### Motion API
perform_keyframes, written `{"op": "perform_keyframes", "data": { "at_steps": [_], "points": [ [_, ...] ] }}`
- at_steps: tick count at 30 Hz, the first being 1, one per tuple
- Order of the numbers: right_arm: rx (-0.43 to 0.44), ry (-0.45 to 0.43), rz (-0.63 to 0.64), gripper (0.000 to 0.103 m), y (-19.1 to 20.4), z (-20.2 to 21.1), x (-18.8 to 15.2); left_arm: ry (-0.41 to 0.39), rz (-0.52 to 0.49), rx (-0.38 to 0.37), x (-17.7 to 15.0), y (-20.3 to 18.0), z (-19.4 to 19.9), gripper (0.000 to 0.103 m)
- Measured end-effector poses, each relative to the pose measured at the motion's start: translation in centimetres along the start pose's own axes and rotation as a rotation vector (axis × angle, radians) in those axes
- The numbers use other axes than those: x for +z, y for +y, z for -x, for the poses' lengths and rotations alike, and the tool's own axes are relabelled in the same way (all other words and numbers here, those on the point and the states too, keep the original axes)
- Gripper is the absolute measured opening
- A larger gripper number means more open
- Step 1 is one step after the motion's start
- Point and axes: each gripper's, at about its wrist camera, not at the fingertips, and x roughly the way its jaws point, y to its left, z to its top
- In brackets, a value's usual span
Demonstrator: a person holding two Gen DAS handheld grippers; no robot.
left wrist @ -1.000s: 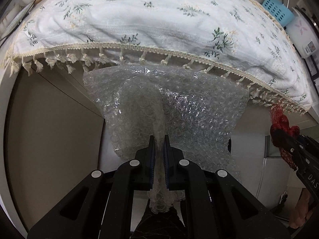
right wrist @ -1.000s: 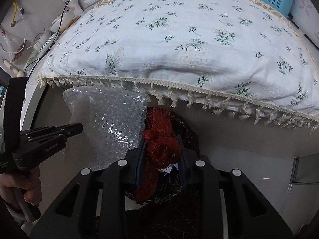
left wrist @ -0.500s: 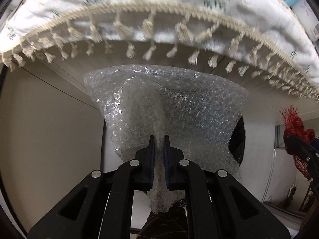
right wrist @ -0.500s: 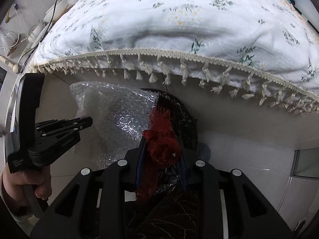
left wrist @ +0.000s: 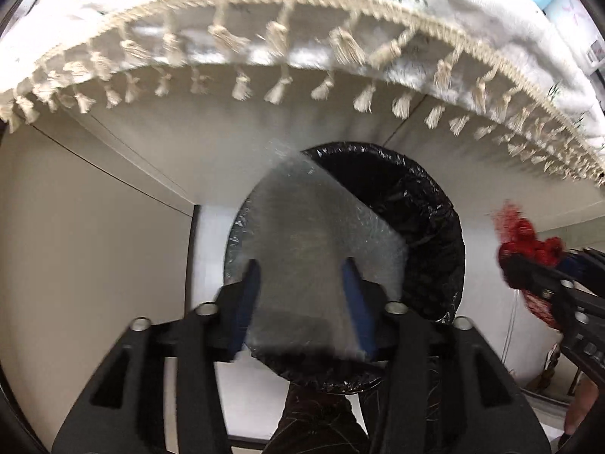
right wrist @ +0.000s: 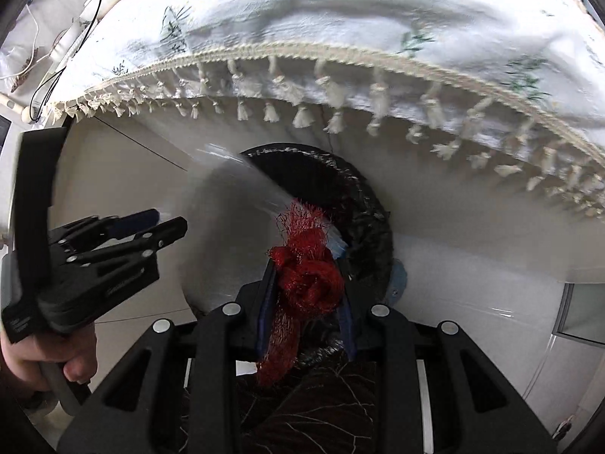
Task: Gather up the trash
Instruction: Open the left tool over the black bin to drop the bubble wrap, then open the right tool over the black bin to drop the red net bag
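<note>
Left tool [left wrist: 300, 283]: jaws just opening, bubble wrap [left wrist: 317, 234] dropping free over black-lined bin [left wrist: 427, 204]. Right tool [right wrist: 306, 283]: gripping red mesh netting [right wrist: 308, 268], awaiting release above bin.

pale floor [left wrist: 94, 265] with a black-lined bin [left wrist: 423, 204] beside a tasselled floral tablecloth [right wrist: 340, 19]

The bubble wrap [left wrist: 317, 249] is clear plastic, blurred here, and the bin liner [left wrist: 412, 204] under it is thin black plastic, glossy and wrinkled. The red net [right wrist: 308, 276] is a rough plastic mesh, bunched together. The tablecloth [right wrist: 340, 11] is white matt cloth with a printed flower pattern and a cream fringe of soft tassels.
</note>
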Motion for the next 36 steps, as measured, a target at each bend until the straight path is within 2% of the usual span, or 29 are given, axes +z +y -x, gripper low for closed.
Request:
{"op": "perform_keyframes", "data": {
  "at_steps": [3, 6, 10, 13, 20, 22, 28, 30, 36],
  "points": [
    [0.015, 0.011, 0.019, 0.027, 0.9, -0.9, 0.3, -0.028, 0.021, -0.008, -0.2, 0.8, 1.5, 0.066],
    [0.023, 0.024, 0.042, 0.028, 1.9, -1.9, 0.6, -0.053, 0.026, -0.012, -0.4, 1.7, 2.8, 0.073],
    [0.030, 0.043, 0.071, 0.028, 3.0, -3.1, 0.9, -0.085, 0.044, -0.010, -0.6, 2.6, 4.1, 0.090],
    [0.034, 0.062, 0.091, 0.028, 3.6, -4.3, 1.0, -0.102, 0.058, -0.011, -0.7, 3.3, 5.0, 0.097],
    [0.029, 0.085, 0.111, 0.029, 4.2, -6.0, 1.1, -0.104, 0.090, -0.011, -0.5, 4.5, 5.3, 0.097],
    [0.026, 0.083, 0.111, 0.033, 4.2, -6.0, 1.1, -0.099, 0.093, -0.007, -0.4, 4.6, 5.0, 0.097],
    [0.000, 0.051, 0.089, 0.048, 3.4, -4.6, 1.3, -0.100, 0.093, -0.008, -0.2, 4.7, 4.7, 0.097],
    [-0.012, 0.027, 0.080, 0.059, 3.1, -3.4, 1.4, -0.101, 0.091, -0.008, 0.0, 4.6, 4.8, 0.097],
    [-0.072, -0.087, 0.023, 0.082, 1.8, 1.6, 2.0, -0.124, 0.074, -0.017, 1.0, 4.0, 7.1, 0.097]
  ]
}}
